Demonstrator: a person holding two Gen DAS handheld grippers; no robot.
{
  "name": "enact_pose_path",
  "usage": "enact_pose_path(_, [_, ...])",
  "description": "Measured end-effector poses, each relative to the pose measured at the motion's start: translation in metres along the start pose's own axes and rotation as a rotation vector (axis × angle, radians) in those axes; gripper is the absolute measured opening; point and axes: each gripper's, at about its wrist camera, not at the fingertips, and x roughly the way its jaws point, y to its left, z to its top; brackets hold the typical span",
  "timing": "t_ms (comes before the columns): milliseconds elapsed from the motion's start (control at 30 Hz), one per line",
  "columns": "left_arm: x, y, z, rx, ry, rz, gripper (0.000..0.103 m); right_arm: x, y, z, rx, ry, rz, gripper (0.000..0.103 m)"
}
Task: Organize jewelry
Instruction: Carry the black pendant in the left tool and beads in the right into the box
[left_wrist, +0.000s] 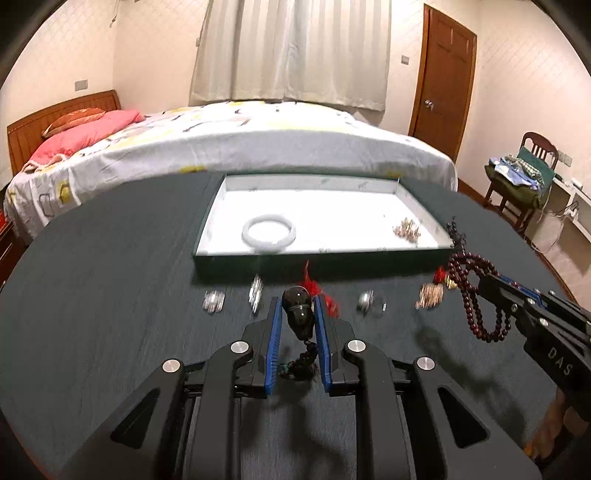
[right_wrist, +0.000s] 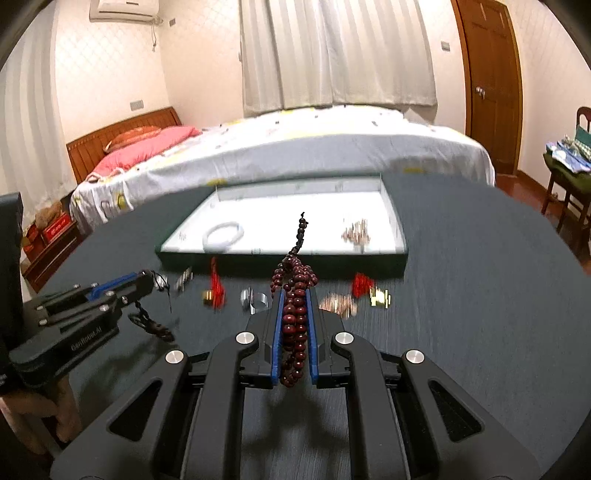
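My left gripper (left_wrist: 298, 308) is shut on a dark glossy pendant (left_wrist: 298, 310); its black beaded cord (left_wrist: 303, 363) hangs below, above the dark table (left_wrist: 110, 295). My right gripper (right_wrist: 294, 299) is shut on a dark red bead strand (right_wrist: 294, 325), whose loops and thin dark tail (right_wrist: 301, 230) stick up past the fingertips. In the left wrist view the right gripper (left_wrist: 484, 282) shows at the right with the red beads (left_wrist: 476, 295) dangling. The left gripper (right_wrist: 147, 278) appears at the left of the right wrist view. A white-lined tray (left_wrist: 417, 206) behind holds a white bangle (left_wrist: 269, 233) and a small beaded piece (left_wrist: 406, 229).
Loose pieces lie in a row before the tray: silver rings (left_wrist: 213, 301), a clear ring (left_wrist: 371, 303), a rose-coloured bracelet (left_wrist: 430, 295), red tassels (right_wrist: 218, 284), gold charms (right_wrist: 380, 297). Behind the table stand a bed (left_wrist: 258, 147), a door (left_wrist: 443, 81) and a chair (left_wrist: 524, 173).
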Motion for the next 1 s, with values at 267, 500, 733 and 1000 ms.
enact_pose_path(267, [0.024, -0.009, 0.062, 0.004, -0.086, -0.054, 0.019, 0.023, -0.007, 0.059, 0.020, -0.083, 0.016, 0.011])
enact_pose_path(500, [0.063, -0.024, 0.106, 0.029, -0.122, -0.085, 0.019, 0.055, -0.010, 0.097, 0.020, -0.117, 0.017, 0.011])
enact_pose_path(733, [0.117, -0.027, 0.099, 0.039, -0.022, -0.074, 0.019, 0.117, -0.023, 0.090, 0.045, -0.007, 0.013, 0.012])
enact_pose_path(1000, [0.158, -0.025, 0.080, 0.046, 0.096, -0.070, 0.019, 0.160, -0.032, 0.065, 0.052, 0.126, -0.008, 0.012])
